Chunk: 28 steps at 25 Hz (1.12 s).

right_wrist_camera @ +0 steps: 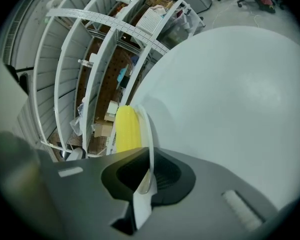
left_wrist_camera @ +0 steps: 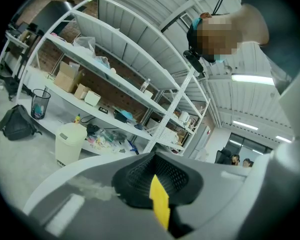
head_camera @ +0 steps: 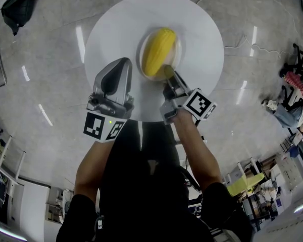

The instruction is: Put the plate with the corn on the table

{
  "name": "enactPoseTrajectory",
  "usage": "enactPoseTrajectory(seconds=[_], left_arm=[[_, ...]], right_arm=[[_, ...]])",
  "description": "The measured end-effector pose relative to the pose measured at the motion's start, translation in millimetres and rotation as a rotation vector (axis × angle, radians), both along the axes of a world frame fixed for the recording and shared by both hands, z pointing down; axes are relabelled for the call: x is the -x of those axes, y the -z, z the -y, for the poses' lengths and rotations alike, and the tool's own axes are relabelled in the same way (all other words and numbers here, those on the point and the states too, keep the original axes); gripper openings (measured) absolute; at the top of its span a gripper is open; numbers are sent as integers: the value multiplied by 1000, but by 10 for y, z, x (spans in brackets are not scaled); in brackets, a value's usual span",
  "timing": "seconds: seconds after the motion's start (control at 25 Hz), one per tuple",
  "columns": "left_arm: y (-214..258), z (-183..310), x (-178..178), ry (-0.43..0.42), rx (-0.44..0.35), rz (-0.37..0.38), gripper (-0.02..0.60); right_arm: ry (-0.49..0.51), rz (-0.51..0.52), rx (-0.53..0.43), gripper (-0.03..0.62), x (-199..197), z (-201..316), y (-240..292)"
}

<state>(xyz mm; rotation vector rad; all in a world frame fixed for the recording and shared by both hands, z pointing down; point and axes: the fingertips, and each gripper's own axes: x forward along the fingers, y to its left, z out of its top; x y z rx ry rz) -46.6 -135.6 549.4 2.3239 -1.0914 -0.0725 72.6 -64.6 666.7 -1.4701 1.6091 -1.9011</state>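
My right gripper has its jaws pinched on the rim of the plate, seen edge-on, with the yellow corn lying on it. The white round table spreads to the right, and cluttered shelves stand beyond.

Glossy plate, smooth matt white table, polished floor

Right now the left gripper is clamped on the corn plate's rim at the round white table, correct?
No: the right gripper is clamped on the plate rim, as the right gripper view shows. The left gripper is shut on nothing. The corn and round white table are as you said.
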Motion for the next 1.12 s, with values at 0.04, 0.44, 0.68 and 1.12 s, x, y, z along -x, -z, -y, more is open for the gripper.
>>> enactPoseTrajectory(seconds=[0.04,0.44,0.68,1.12], left_arm=[[3,-1,3,-1,0,0,3],[-5,-6,6,-3,1,-3,3],[-14,-18,8,0,4,-5,3],[-36,-52,26,4,9,-6,3]], right_arm=[[3,-13,18,26,-7,-19,-14],[61,-153,71,38,-51,-74,-46],[100,-222,66,44,-69,-69,-28],[170,-330,55,84,-84,-67,-10]])
